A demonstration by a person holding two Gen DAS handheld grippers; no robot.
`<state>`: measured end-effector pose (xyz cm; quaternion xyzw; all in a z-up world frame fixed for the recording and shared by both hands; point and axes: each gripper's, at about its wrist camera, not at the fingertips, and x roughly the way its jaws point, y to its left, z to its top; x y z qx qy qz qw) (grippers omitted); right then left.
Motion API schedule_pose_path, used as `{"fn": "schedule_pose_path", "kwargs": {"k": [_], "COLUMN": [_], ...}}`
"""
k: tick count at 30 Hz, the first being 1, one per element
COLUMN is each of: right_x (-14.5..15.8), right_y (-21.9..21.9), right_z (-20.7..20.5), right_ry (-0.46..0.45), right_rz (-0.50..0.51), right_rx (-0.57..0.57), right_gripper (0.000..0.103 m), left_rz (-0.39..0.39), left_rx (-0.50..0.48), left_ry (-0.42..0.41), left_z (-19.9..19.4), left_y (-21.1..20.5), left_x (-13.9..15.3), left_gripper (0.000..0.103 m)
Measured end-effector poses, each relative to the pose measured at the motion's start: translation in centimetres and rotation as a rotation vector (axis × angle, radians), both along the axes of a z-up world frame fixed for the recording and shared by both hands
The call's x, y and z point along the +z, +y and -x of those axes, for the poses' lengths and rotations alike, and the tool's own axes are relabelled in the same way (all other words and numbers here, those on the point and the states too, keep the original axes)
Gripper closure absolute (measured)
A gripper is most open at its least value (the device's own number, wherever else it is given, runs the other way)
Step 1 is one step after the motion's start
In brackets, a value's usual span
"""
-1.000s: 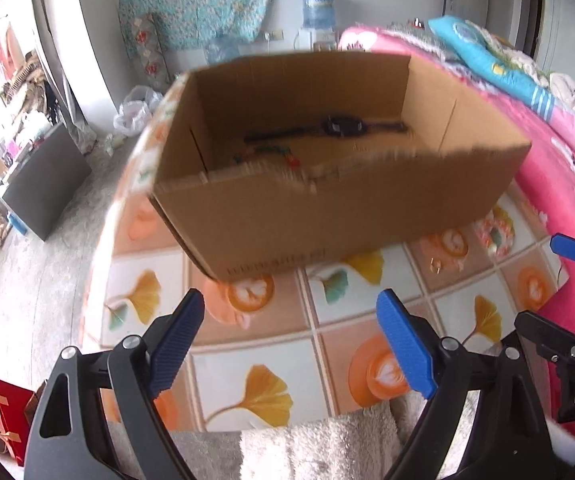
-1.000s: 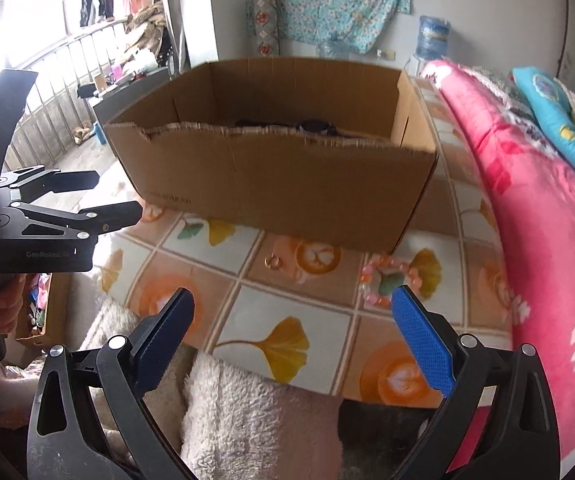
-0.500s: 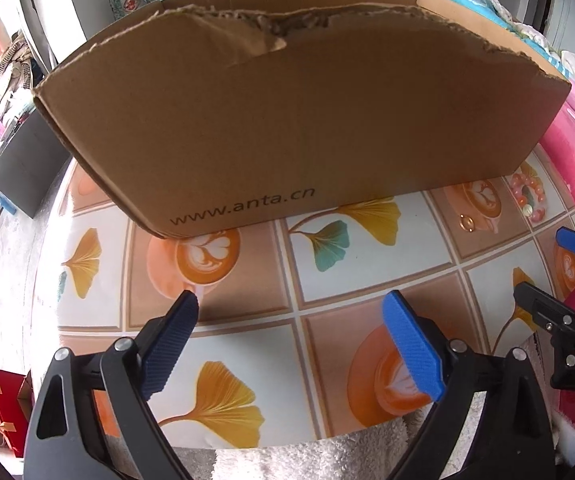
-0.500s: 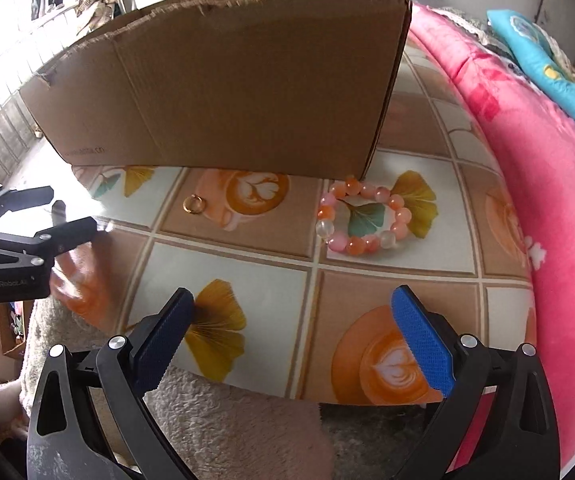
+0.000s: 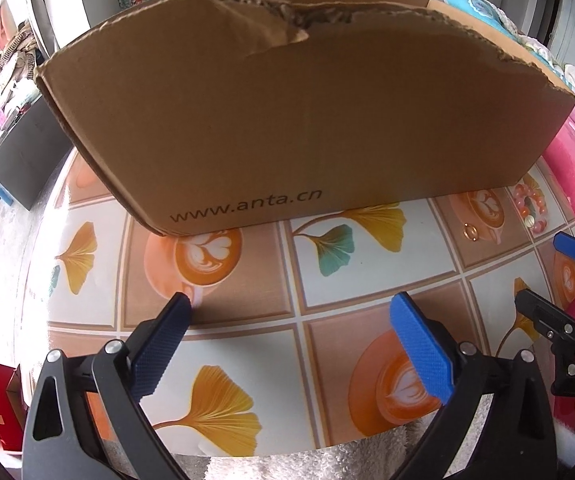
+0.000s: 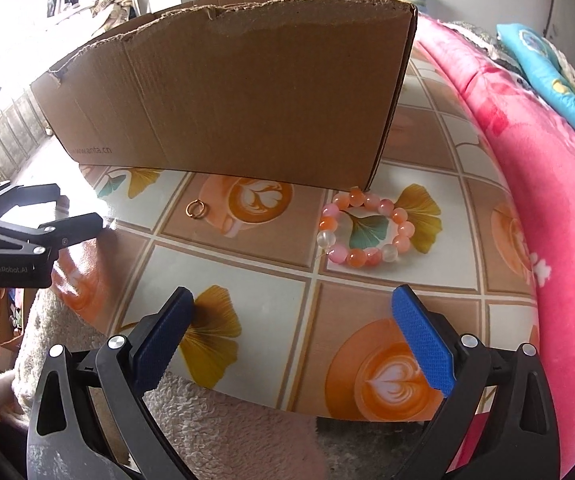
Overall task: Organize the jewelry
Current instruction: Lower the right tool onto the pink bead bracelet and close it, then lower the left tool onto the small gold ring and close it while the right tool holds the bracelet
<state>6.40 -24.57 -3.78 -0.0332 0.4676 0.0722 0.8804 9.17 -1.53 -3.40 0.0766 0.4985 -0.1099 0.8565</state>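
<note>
Counter [image 6: 367,292] now filled our view; we had lowered both empty, spread grippers [image 5: 289,334] [image 6: 291,326] toward the bracelet [image 6: 363,232] and ring [image 6: 196,208]

A: What's on the tabletop [image 6: 271,280]?

B: Its cover is printed with ginkgo leaves and latte cups. A torn-edged cardboard box [image 6: 247,92] stands at the back.

A: And in front of it?

B: A small gold ring [image 6: 196,208] lies just before the box's front wall. A pink and orange bead bracelet [image 6: 361,226] lies flat by the box's right front corner, apart from the ring
</note>
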Motion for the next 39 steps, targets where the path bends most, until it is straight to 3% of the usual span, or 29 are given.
{"fn": "schedule_pose_path", "kwargs": {"k": [2,4,8,11,15,26,29,32,39], "right_x": [0.3,1.0,3.1,3.7,3.3,1.5,1.5,1.5,1.3], "right_y": [-0.3,-1.1,-2.4,-2.8,-2.7,-2.3,-2.3,-2.7,-3.3], "right_z": [0.0,0.0,-0.1,-1.0,-2.7,-4.0,-3.6,-3.1,-2.5], "right_ry": [0.034,0.049,-0.046,-0.07,-0.053,0.02,0.025,0.043,0.052], "right_rz": [-0.023,-0.117,-0.199,-0.231,-0.221,-0.123,-0.117,-0.151,-0.196], "right_rx": [0.024,0.043,0.038,0.048,0.054,0.005,0.001,-0.013,-0.032], "right_gripper": [0.008,0.008,0.008,0.02,0.041,0.073,0.09,0.094,0.095], "left_rz": [0.0,0.001,0.001,0.0,-0.002,-0.004,-0.005,-0.005,-0.007], "left_rx": [-0.005,-0.008,-0.01,-0.01,-0.013,-0.021,-0.022,-0.021,-0.022], "left_ry": [-0.001,-0.006,-0.013,-0.012,-0.011,-0.009,-0.007,-0.007,-0.004], "left_z": [0.1,0.1,0.3,0.3,0.4,0.3,0.3,0.3,0.1], "left_y": [0.1,0.1,-0.1,-0.1,-0.1,-0.1,-0.1,-0.2,-0.2], "left_x": [0.0,-0.2,-0.3,-0.3,-0.4,-0.2,-0.2,-0.3,-0.3], "left_gripper": [0.005,0.005,0.005,0.005,0.005,0.004,0.004,0.004,0.004]}}
